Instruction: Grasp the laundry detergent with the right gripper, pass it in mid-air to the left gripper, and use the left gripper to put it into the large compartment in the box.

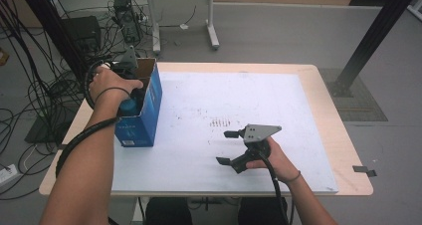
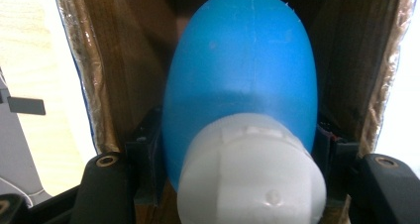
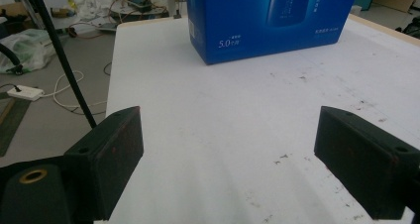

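A blue bottle (image 2: 240, 80) with a white cap (image 2: 250, 174) sits inside an open blue cardboard box (image 1: 142, 113) at the table's left side. My left gripper (image 2: 237, 152) reaches down into the box and is shut on the bottle, its pads pressing both sides just above the cap. In the high view the bottle (image 1: 131, 105) peeks out under the left hand. My right gripper (image 1: 226, 148) rests low over the white table sheet (image 1: 278, 105) near the front, jaws open with nothing between them, and it faces the box (image 3: 270, 21).
Brown inner walls of the box (image 2: 121, 60) close in tightly on both sides of the bottle. Cables and equipment (image 1: 124, 16) lie on the floor beyond the table's left and far edges. A black frame post (image 1: 370, 41) stands at the right rear.
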A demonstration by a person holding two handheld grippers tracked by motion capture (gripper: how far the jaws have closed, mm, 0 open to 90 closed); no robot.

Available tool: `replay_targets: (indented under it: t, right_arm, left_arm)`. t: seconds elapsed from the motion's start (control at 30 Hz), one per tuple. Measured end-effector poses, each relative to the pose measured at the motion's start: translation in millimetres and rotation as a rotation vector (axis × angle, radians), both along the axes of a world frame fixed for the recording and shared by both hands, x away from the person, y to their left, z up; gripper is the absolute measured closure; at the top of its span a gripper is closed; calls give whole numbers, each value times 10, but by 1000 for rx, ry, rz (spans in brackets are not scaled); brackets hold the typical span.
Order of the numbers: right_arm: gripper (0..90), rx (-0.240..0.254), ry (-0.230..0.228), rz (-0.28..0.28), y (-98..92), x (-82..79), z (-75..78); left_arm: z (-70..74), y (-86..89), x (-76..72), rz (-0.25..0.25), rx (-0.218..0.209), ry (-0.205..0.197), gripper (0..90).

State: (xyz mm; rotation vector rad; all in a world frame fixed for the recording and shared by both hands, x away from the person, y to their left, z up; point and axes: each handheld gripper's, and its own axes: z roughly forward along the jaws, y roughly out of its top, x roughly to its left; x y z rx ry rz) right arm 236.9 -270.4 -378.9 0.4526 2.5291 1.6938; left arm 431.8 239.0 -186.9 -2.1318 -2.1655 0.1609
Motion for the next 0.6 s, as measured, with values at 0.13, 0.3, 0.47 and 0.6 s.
replay_targets:
  t: [0.13,0.3,0.47,0.6]
  right_arm:
    - [119,-3,1,2,8,4,1]
    - [118,-6,2,4,14,3,8]
    - [119,-6,-2,0,0,-7,12]
    - [119,-4,0,-9,-32,-15,13]
  left_arm:
    - [0,-2,2,0,0,1,373]
    - [-1,4,3,2,-1,2,373]
    - [0,-6,5,2,1,1,373]
    - [-2,-27,12,0,4,3,373]
